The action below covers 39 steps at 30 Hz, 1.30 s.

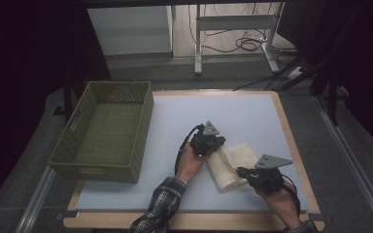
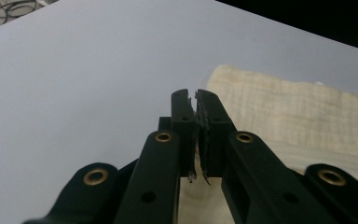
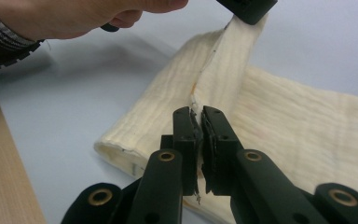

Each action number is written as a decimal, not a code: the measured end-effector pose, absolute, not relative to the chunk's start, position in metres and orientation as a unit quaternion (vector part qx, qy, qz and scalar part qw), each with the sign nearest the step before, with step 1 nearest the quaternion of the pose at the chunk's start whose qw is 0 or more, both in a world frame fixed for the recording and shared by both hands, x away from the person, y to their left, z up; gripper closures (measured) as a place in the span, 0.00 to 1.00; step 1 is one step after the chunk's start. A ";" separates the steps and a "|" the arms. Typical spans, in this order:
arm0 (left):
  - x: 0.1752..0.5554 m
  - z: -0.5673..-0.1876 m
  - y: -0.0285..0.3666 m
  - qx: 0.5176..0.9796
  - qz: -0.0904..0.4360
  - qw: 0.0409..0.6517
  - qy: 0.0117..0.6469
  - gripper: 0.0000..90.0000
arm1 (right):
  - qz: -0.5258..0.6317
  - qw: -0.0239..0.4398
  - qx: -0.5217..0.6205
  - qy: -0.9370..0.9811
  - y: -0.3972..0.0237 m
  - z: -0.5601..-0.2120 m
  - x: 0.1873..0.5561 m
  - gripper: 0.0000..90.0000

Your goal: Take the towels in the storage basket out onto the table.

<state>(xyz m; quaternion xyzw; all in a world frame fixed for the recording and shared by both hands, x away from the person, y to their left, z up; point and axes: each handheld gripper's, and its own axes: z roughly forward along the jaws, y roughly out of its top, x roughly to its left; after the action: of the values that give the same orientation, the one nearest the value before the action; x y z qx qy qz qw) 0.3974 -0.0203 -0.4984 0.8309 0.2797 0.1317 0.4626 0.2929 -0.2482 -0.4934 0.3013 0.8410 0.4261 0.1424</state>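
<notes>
Far left of the desk, a pale grey-blue sheet with a wooden border: olive-green woven rectangular basket, upright, overhanging the left edge, well apart from the work. Right of centre: left hand, plaid sleeve, carrying the left gripper at the upper-left end of the cream, ribbed, folded cloth. In the left gripper view the left gripper has its jaws pressed together, a thin frayed edge of cloth caught between them; the rest of the cloth lies to their right on the desk. Cloth lies diagonally on the desk's right half, between the two hands. Further right, near the front-right corner: right hand with the right gripper at the cloth's lower edge. Right gripper view: right gripper pinching the same top-layer edge of the cloth, jaws closed on it. That edge runs taut as a raised strip up to the left gripper at the top of that view, lower layers flat on the desk.
</notes>
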 end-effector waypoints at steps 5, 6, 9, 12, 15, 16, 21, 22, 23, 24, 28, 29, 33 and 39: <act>0.404 -0.496 -0.041 0.836 0.131 0.460 0.268 0.96 | 0.420 0.150 0.313 0.838 -0.264 -0.493 0.294 0.94; 0.405 -0.495 -0.044 0.837 0.130 0.460 0.265 0.96 | 0.421 0.152 0.315 0.837 -0.266 -0.492 0.294 0.94; 0.408 -0.492 -0.055 0.839 0.131 0.460 0.260 0.96 | 0.421 0.156 0.321 0.834 -0.274 -0.491 0.294 0.94; 0.409 -0.490 -0.064 0.843 0.133 0.456 0.253 0.96 | 0.418 0.160 0.328 0.832 -0.282 -0.490 0.294 0.94; 0.412 -0.490 -0.073 0.847 0.132 0.451 0.249 0.96 | 0.414 0.161 0.334 0.831 -0.288 -0.491 0.295 0.94; 0.412 -0.490 -0.074 0.848 0.132 0.449 0.249 0.96 | 0.411 0.162 0.336 0.832 -0.289 -0.492 0.295 0.94; 0.415 -0.498 -0.082 0.851 0.129 0.442 0.254 0.96 | 0.403 0.160 0.344 0.832 -0.294 -0.499 0.299 0.94; 0.416 -0.502 -0.085 0.853 0.128 0.437 0.256 0.96 | 0.399 0.159 0.349 0.833 -0.295 -0.503 0.301 0.94; 0.417 -0.503 -0.085 0.856 0.128 0.433 0.253 0.96 | 0.399 0.159 0.350 0.833 -0.296 -0.504 0.301 0.94; 0.418 -0.504 -0.085 0.854 0.126 0.436 0.255 0.96 | 0.399 0.159 0.352 0.832 -0.296 -0.505 0.302 0.94; 0.419 -0.507 -0.086 0.849 0.118 0.445 0.260 0.94 | 0.399 0.159 0.354 0.831 -0.298 -0.507 0.302 0.94; 0.419 -0.507 -0.087 0.842 0.112 0.454 0.267 0.85 | 0.397 0.160 0.354 0.832 -0.299 -0.507 0.301 0.93; 0.418 -0.500 -0.084 0.833 0.127 0.465 0.272 0.62 | 0.393 0.172 0.355 0.831 -0.302 -0.505 0.298 0.88; 0.410 -0.497 -0.070 0.828 0.147 0.467 0.274 0.54 | 0.382 0.198 0.368 0.824 -0.314 -0.504 0.296 0.78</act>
<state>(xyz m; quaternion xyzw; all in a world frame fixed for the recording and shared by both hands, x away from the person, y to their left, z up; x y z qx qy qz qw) 0.4097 -0.0700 -0.4972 0.8276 0.2739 0.1472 0.4673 0.2959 -0.3140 -0.5037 0.3677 0.8242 0.3824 0.1983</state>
